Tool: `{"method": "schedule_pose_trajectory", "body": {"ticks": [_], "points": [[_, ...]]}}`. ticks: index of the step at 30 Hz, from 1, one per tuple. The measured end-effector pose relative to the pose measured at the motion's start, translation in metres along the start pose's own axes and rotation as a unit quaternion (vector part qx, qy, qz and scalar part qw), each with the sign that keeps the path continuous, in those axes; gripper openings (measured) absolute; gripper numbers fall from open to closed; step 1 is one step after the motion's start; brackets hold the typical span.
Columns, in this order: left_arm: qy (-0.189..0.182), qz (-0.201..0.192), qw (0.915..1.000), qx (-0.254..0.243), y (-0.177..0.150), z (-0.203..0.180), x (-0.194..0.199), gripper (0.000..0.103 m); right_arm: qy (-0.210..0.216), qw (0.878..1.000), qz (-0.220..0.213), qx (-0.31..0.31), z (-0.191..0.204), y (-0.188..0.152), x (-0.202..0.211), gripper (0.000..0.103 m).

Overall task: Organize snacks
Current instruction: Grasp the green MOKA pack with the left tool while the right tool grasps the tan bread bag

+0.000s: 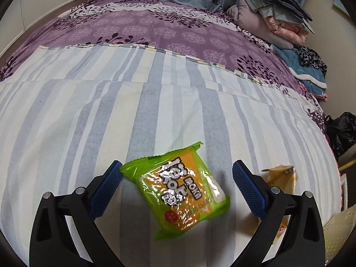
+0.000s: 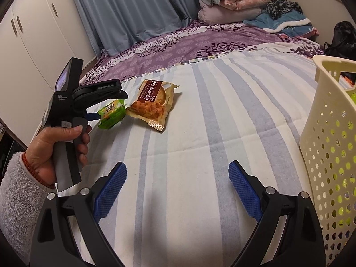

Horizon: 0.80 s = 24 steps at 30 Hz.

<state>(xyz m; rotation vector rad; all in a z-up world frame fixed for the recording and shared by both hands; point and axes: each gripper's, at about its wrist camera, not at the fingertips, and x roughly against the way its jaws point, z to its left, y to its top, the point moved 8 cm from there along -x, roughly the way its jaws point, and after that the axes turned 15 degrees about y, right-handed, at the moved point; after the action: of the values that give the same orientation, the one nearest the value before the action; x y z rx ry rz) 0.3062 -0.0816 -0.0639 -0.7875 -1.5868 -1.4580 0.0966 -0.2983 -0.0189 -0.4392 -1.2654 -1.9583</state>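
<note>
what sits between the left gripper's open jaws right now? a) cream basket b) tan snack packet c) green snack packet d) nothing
c: the green snack packet lies between the left gripper's open jaws, while the tan snack packet lies outside its right finger.

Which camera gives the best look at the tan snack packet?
The right wrist view. There the tan snack packet lies fully visible on the striped sheet, beside the green snack packet, its printed front readable. In the left wrist view, the left gripper finger hides most of it, leaving only a corner showing.
</note>
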Motion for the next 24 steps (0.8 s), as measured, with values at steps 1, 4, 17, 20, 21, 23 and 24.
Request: {"method": "schedule_pose_trajectory", "body": {"ticks": [1,4,17,20,21,23,24], "points": [[0.002,0.001,1.0000,-0.002,-0.001,0.000,-0.002,0.100,-0.002,1.000,0.000,0.002,0.000,0.000,-0.001,0.092],[0.003,-0.013,0.9997,-0.020,-0.004,-0.001,-0.003,0.100,-0.004,1.000,0.000,0.002,0.000,0.000,-0.002,0.092],[0.003,-0.067,0.9952,-0.072,-0.015,0.030,0.018,0.064,0.002,1.000,0.005,0.018,0.016,0.008,-0.014,0.092],[0.005,-0.069,0.9948,-0.074,-0.018,0.038,0.022,0.063,0.004,1.000,-0.002,0.023,0.020,0.020,-0.020,0.092],[0.004,-0.070,0.9949,-0.073,-0.019,0.041,0.023,0.063,0.006,1.000,-0.004,0.022,0.021,0.024,-0.023,0.092],[0.000,-0.071,0.9950,-0.070,-0.021,0.046,0.028,0.063,0.008,1.000,-0.008,0.018,0.020,0.035,-0.032,0.092],[-0.001,-0.073,0.9949,-0.070,-0.022,0.048,0.029,0.063,0.008,1.000,-0.010,0.016,0.020,0.040,-0.036,0.092]]}}
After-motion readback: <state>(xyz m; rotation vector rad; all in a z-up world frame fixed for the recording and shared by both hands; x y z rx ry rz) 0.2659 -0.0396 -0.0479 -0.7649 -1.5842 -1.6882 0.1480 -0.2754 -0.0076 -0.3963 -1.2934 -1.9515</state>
